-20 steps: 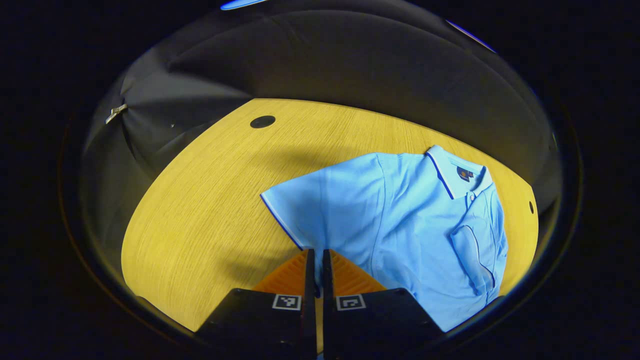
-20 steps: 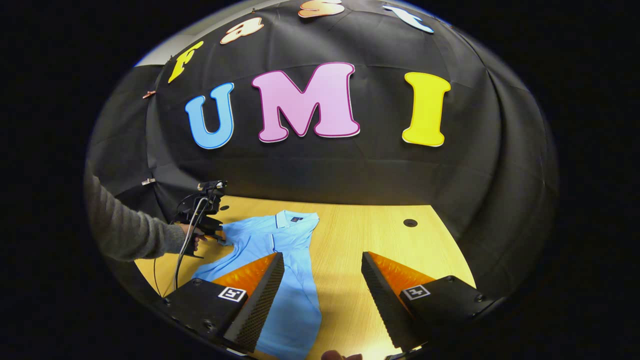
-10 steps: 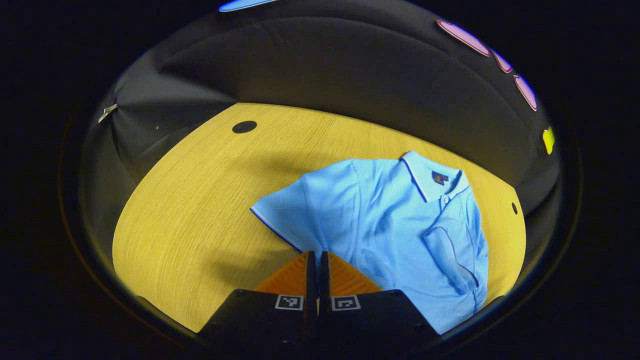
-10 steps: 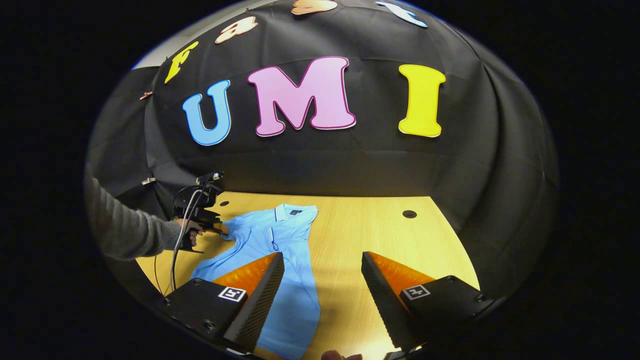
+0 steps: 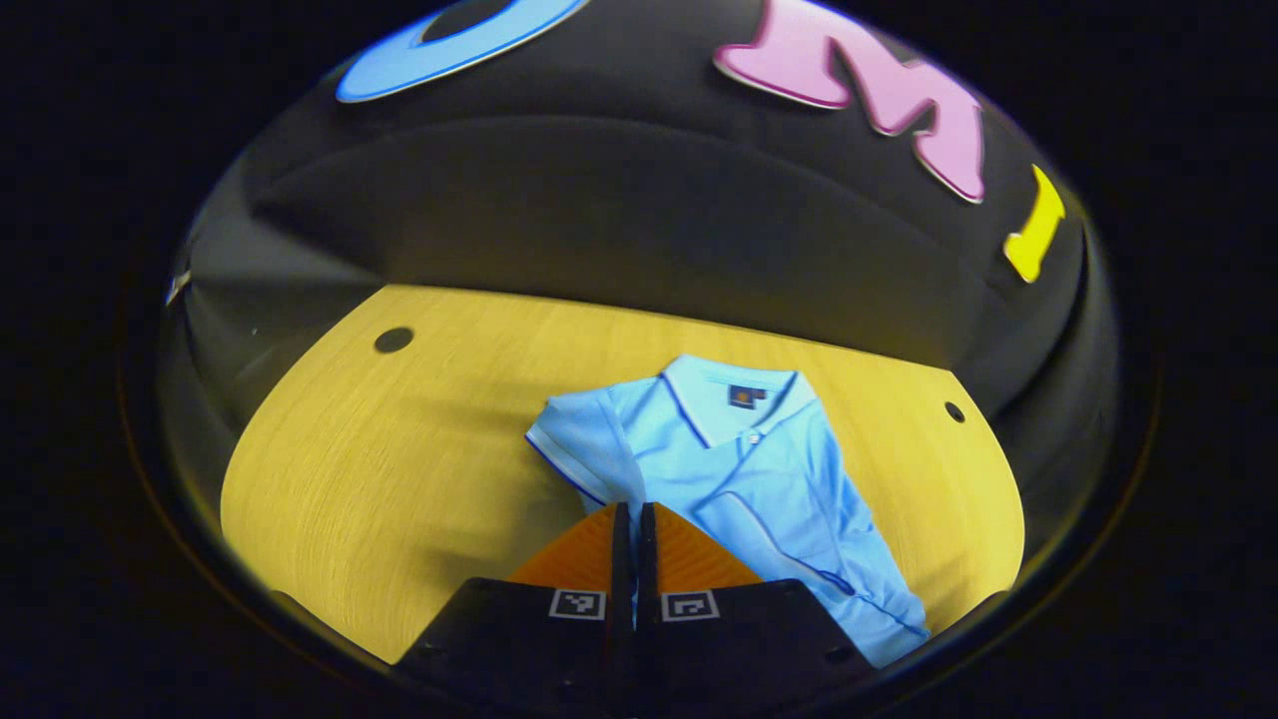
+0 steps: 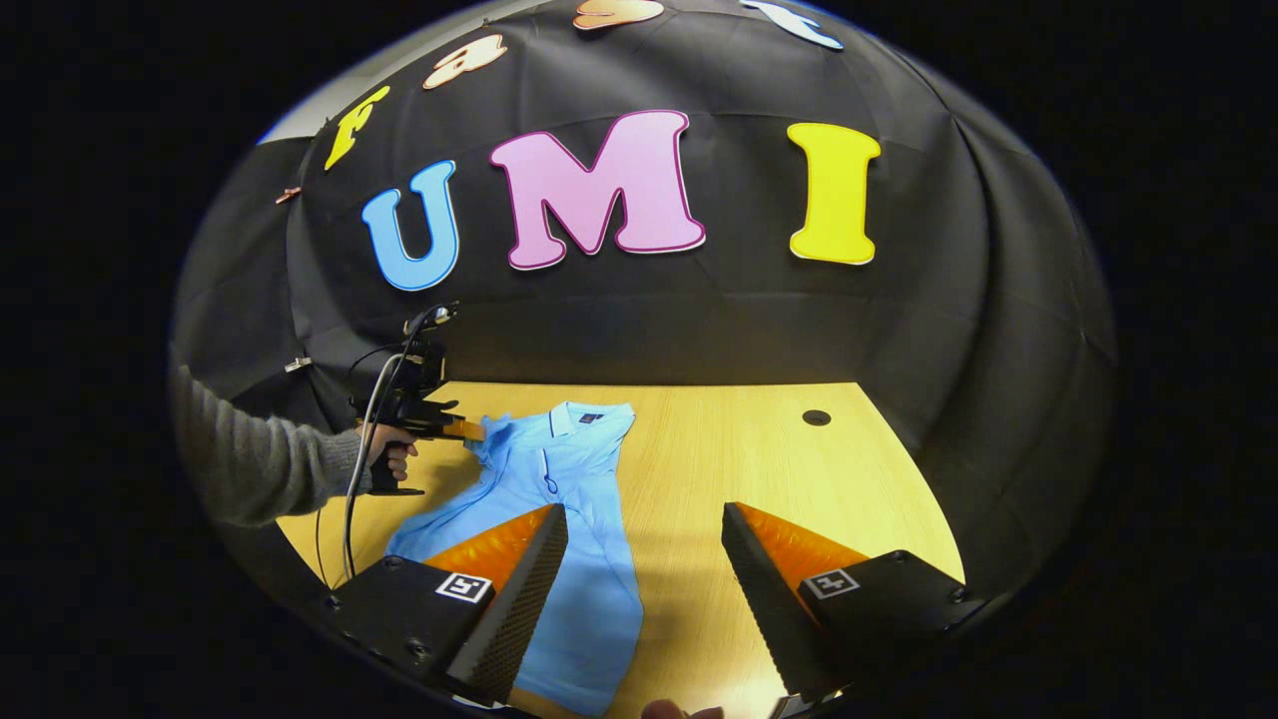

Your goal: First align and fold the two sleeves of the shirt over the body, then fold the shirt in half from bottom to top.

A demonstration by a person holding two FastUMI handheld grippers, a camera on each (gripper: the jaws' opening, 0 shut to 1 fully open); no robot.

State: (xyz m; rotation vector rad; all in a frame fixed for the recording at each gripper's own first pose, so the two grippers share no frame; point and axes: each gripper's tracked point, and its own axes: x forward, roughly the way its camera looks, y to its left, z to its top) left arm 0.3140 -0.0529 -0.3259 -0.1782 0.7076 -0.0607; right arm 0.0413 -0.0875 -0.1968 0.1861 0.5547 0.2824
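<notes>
Fingers (image 5: pixel 622 539) of the left gripper (image 5: pixel 631 519) pressed together on the cuff edge of the shirt (image 5: pixel 744 479), pinching thin cloth with no gap showing between them. Seen too from the right gripper view, where the left gripper (image 6: pixel 469 429) sits held in a hand (image 6: pixel 384 454) at the end of a grey sleeve (image 6: pixel 250 464), nipping the shirt's near sleeve, which looks lifted a little off the table (image 5: pixel 399 469). Fingers (image 6: pixel 519 579) of the right gripper (image 6: pixel 644 574) spread wide apart, holding nothing, hovering above the shirt's lower half. Shirt (image 6: pixel 559 529) lying flat on the table ahead of both pairs of fingers, collar (image 5: pixel 729 384) at the far end, hem nearest the right fingers, other sleeve apparently already turned in over the body. Judged light, soft and limp: likely to sag and crease between grip points, drag across the wood rather than slide cleanly, and bunch if pulled from one corner alone. Best taken at a hemmed edge, cuff or shoulder seam, where doubled cloth gives the fingers something firmer to bite. For the bottom-to-top fold, probably a pinch at each hem corner, raised together and laid toward the collar. Hardly fragile, though a shallow pinch could slip free mid-carry.
</notes>
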